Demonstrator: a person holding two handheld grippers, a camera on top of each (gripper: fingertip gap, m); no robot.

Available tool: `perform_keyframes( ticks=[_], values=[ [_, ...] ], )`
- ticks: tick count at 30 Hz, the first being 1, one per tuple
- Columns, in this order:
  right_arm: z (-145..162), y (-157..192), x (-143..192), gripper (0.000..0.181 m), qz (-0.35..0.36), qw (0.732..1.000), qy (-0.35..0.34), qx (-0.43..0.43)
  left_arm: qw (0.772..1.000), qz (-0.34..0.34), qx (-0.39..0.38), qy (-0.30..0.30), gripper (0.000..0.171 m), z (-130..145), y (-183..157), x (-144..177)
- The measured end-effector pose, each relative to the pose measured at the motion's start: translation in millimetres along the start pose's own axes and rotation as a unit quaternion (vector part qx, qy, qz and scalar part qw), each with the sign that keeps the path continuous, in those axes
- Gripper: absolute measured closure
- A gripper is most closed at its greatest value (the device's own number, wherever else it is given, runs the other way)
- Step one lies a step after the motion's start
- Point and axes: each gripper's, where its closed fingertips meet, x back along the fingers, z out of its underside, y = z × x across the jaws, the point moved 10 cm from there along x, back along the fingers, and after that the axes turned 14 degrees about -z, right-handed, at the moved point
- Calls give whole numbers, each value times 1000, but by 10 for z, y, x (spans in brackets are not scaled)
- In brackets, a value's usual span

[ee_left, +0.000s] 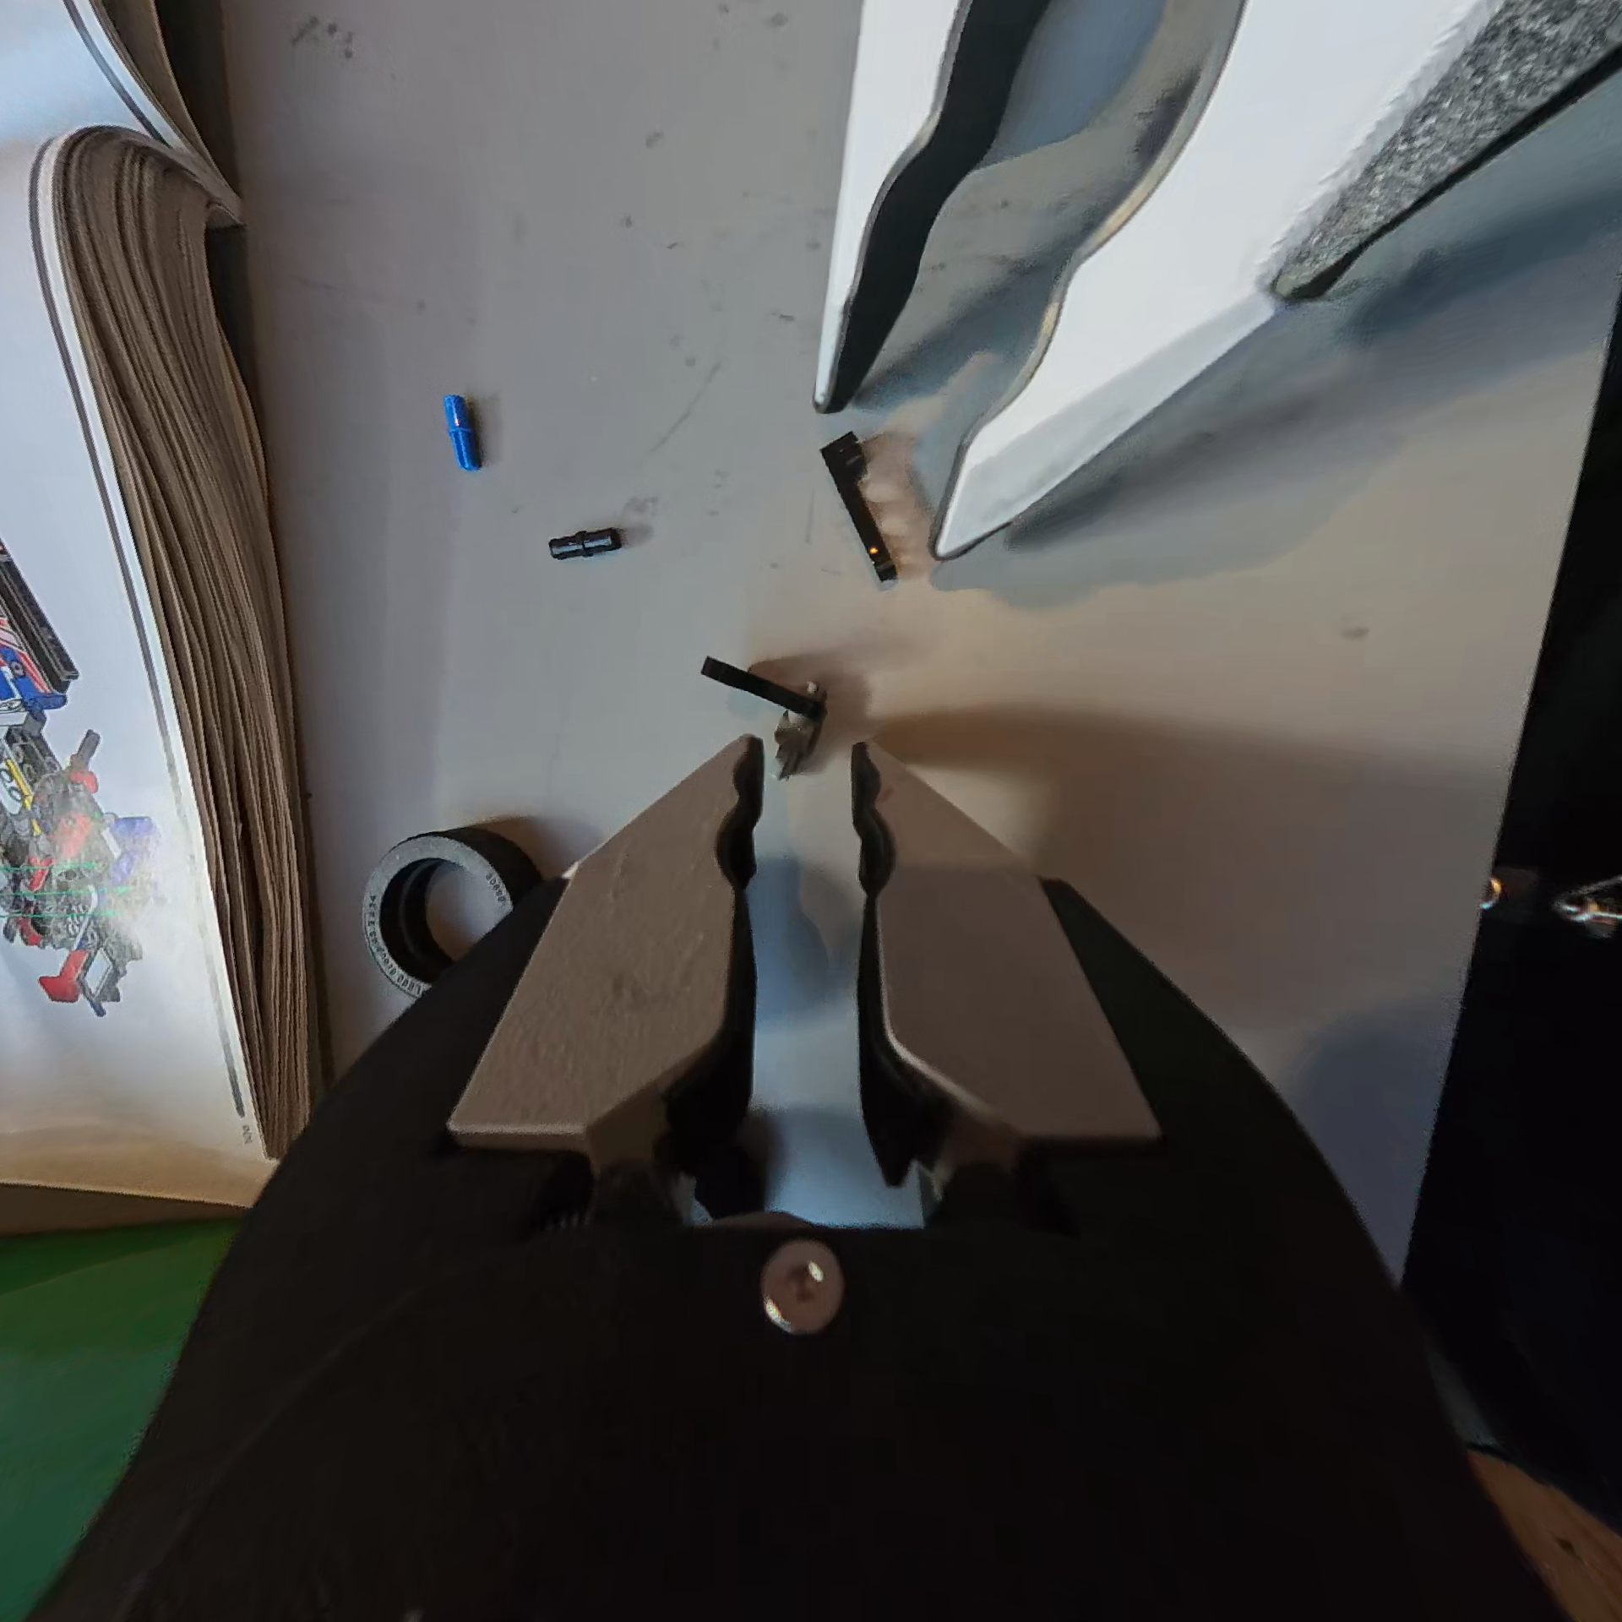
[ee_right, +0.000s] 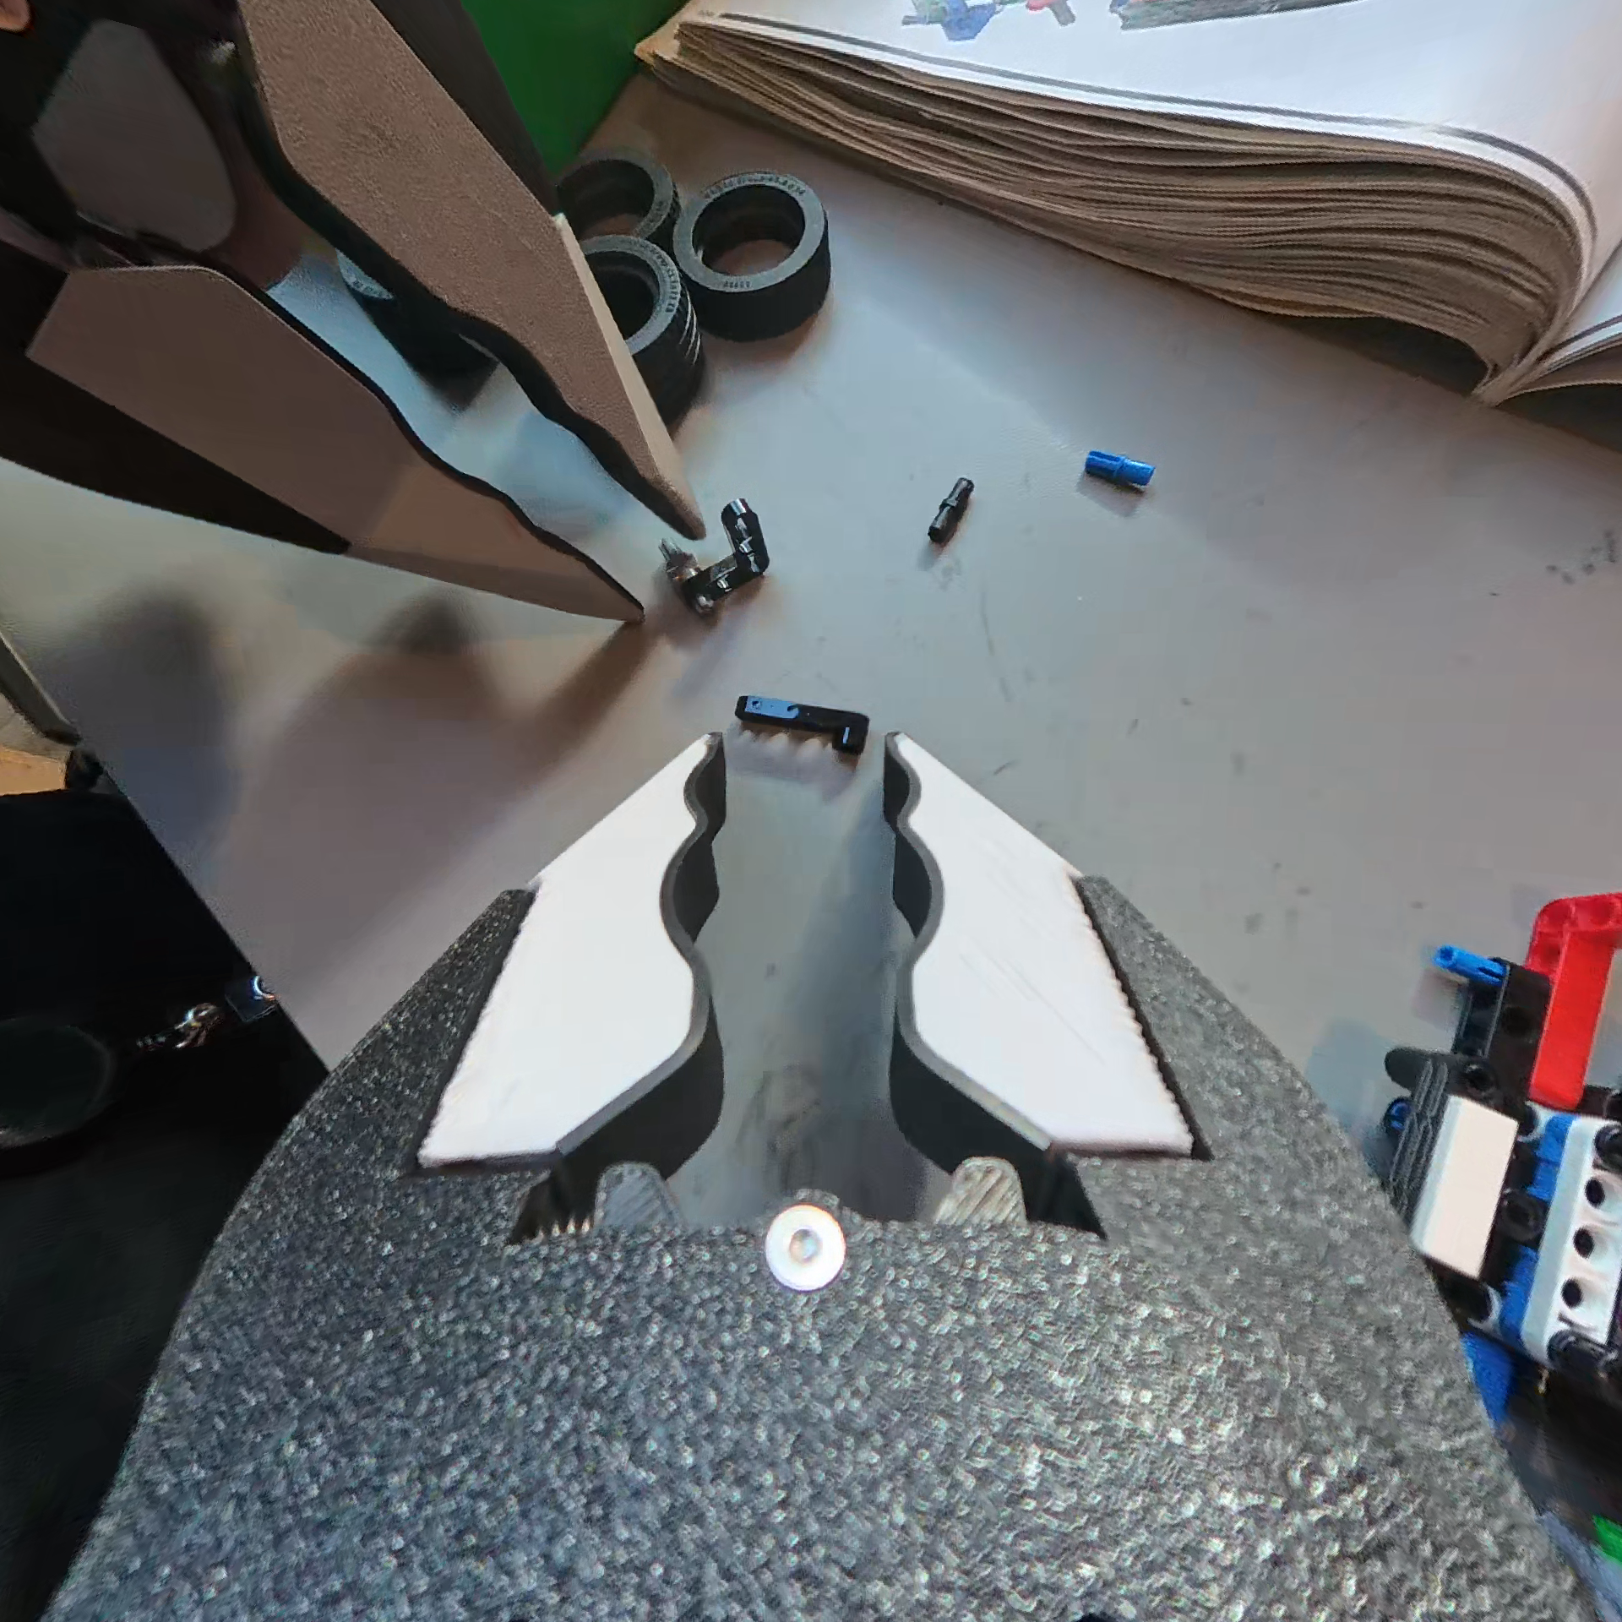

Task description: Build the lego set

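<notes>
My left gripper (ee_left: 803,753) is open, its tan fingertips just short of a small black L-shaped connector (ee_left: 771,698) with a grey pin, which lies on the grey table. In the right wrist view this connector (ee_right: 727,562) lies just off the left gripper's (ee_right: 667,570) tips. My right gripper (ee_right: 803,744), with white fingers, is open, and a flat black beam (ee_right: 803,720) lies on the table just ahead of its tips. In the left wrist view the beam (ee_left: 858,509) lies by the right gripper's (ee_left: 888,474) tips. Neither gripper holds anything.
A black pin (ee_right: 950,509) and a blue pin (ee_right: 1119,468) lie loose mid-table. Several black tyres (ee_right: 755,254) sit behind the left gripper. A thick open instruction booklet (ee_right: 1229,193) lies at the far side. A partly built red, blue, white and black model (ee_right: 1527,1176) stands at right. About 6 cm separates my left fingertips from my right.
</notes>
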Motion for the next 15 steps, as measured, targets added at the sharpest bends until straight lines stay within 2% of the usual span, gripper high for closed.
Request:
perform_keyframes(
  ticks=[5, 9, 15],
  values=[
    [-55, -18, -80, 141, -4, 1000, 11, 2, 999, 30, 16, -6, 160, 10, 27, -20],
    [-74, -38, -99, 148, -2, 1000, 17, 14, 999, 45, 21, -5, 162, 12, 40, -28],
    [-57, -32, -62, 149, -9, 999, 22, 37, 999, 37, 21, -4, 155, 20, 60, -23]
  ],
)
